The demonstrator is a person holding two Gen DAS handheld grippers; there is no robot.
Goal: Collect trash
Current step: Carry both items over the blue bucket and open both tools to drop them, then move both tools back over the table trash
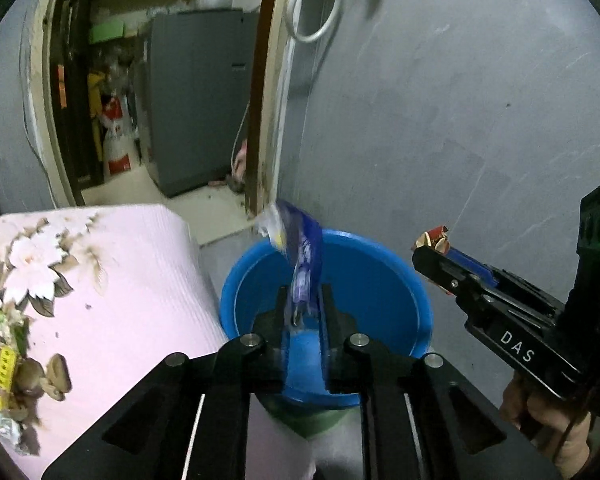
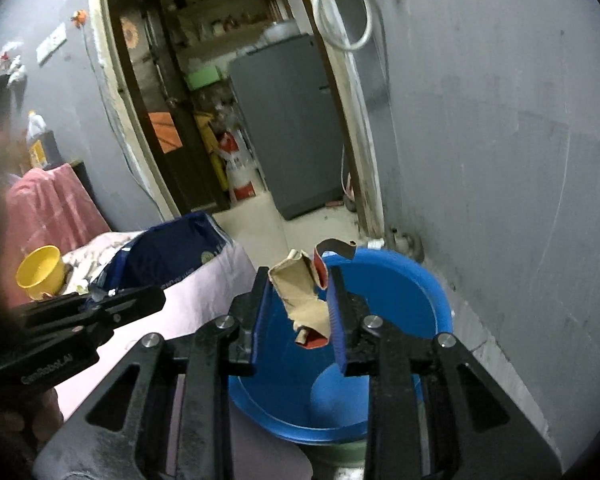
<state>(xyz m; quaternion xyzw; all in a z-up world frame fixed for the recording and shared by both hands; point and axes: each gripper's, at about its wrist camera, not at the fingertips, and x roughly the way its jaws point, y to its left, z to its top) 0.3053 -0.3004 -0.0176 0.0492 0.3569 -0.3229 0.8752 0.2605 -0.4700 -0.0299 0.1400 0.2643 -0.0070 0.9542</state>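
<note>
A blue plastic tub (image 1: 376, 280) stands on the floor by the grey wall, seen also in the right wrist view (image 2: 400, 300). My left gripper (image 1: 304, 300) is shut on a blue and white plastic wrapper (image 1: 300, 256) and holds it over the tub; the wrapper also shows in the right wrist view (image 2: 172, 256). My right gripper (image 2: 300, 280) has its jaws a little apart, with a crumpled brown and red carton scrap (image 2: 304, 296) between them above the tub. In the left wrist view the right gripper (image 1: 432, 248) holds the scrap (image 1: 434, 238) right of the tub.
A bed with a pink floral sheet (image 1: 100, 300) lies left of the tub, with wrappers (image 1: 8, 372) on it. A yellow cup (image 2: 40, 272) sits on the bed. A doorway with a grey fridge (image 2: 288, 128) lies beyond. The grey wall (image 1: 460, 120) is on the right.
</note>
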